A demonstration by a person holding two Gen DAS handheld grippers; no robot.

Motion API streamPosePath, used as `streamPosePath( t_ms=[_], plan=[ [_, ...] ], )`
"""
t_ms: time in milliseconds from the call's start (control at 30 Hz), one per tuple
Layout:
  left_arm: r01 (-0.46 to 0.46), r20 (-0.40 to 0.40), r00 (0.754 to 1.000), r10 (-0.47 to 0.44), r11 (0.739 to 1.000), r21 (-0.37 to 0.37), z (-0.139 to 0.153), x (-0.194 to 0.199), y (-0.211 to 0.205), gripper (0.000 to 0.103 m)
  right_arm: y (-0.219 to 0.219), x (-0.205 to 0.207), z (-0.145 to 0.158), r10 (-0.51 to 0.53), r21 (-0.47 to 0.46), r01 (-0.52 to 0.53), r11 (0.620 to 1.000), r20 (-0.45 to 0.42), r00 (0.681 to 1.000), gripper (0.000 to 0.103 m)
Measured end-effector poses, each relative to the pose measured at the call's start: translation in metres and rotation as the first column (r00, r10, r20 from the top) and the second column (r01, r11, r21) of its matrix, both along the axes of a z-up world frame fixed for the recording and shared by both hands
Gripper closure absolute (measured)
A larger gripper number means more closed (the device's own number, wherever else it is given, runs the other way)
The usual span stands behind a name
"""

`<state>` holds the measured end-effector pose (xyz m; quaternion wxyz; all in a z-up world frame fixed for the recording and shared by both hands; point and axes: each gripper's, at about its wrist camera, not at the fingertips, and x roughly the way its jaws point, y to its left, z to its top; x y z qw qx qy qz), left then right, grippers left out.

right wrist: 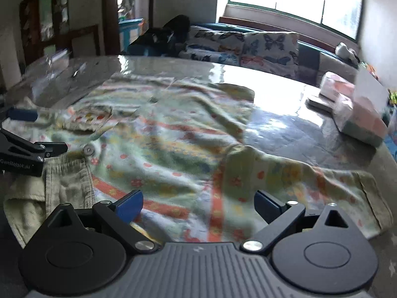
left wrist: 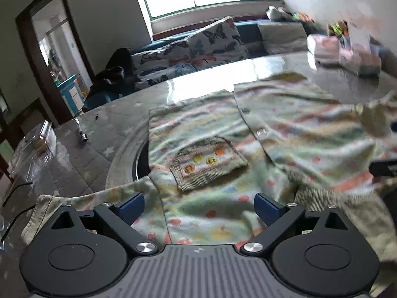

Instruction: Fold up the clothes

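A small pale-green shirt with orange stripes and flower dots (left wrist: 285, 129) lies spread flat, front up, on the table. It has a chest pocket (left wrist: 208, 164), a button placket and a ribbed collar (left wrist: 330, 203). My left gripper (left wrist: 199, 207) is open and empty, just above the shirt's left front near its sleeve (left wrist: 74, 203). My right gripper (right wrist: 198, 206) is open and empty above the shirt's other half (right wrist: 173, 149), with the sleeve (right wrist: 335, 193) to its right. The left gripper shows at the left edge of the right wrist view (right wrist: 27, 144).
The round table (right wrist: 285, 114) has a glossy grey star-patterned cover. A clear plastic box (left wrist: 32, 149) sits at its left edge and a small metal part (left wrist: 83, 134) nearby. Pink and white packages (right wrist: 357, 114) sit at the far right. A butterfly-print sofa (left wrist: 193, 47) stands behind.
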<state>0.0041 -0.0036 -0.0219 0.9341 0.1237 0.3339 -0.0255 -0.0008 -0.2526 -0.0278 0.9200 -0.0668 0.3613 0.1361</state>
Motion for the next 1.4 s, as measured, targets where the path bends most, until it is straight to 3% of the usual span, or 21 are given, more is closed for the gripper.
streamPosePath(
  t_ms=[300, 733, 867, 1133, 1233, 1300, 1400],
  plan=[
    [0.068, 0.021, 0.998, -0.067, 0.997, -0.039, 0.013, -0.005, -0.020, 0.006, -0.074, 0.009, 0.001, -0.228, 0.032, 0.228, 0.973, -0.010, 0.974, 0.022],
    [0.162, 0.011, 0.987, -0.162, 0.983, -0.090, 0.021, -0.004, -0.054, 0.006, -0.167, 0.017, -0.004, -0.503, 0.023, 0.502, 0.864, 0.043, 0.863, 0.042],
    [0.187, 0.005, 0.982, -0.187, 0.977, -0.098, 0.022, -0.003, -0.063, 0.006, -0.184, 0.018, -0.008, -0.536, 0.027, 0.536, 0.844, 0.036, 0.843, 0.046],
    [0.228, -0.007, 0.973, -0.230, 0.968, -0.106, 0.021, -0.002, -0.082, 0.006, -0.189, 0.024, -0.018, -0.538, 0.045, 0.537, 0.842, 0.010, 0.843, 0.053],
    [0.233, -0.011, 0.972, -0.236, 0.966, -0.116, 0.021, -0.001, -0.085, 0.006, -0.188, 0.024, -0.019, -0.538, 0.052, 0.537, 0.842, 0.012, 0.843, 0.061],
    [0.232, -0.017, 0.972, -0.236, 0.965, -0.125, 0.020, 0.000, -0.087, 0.006, -0.189, 0.024, -0.019, -0.534, 0.060, 0.532, 0.844, 0.012, 0.845, 0.076],
    [0.232, -0.027, 0.971, -0.238, 0.964, -0.128, 0.018, 0.002, -0.092, 0.006, -0.190, 0.023, -0.017, -0.525, 0.082, 0.523, 0.848, 0.000, 0.851, 0.088]
  ],
)
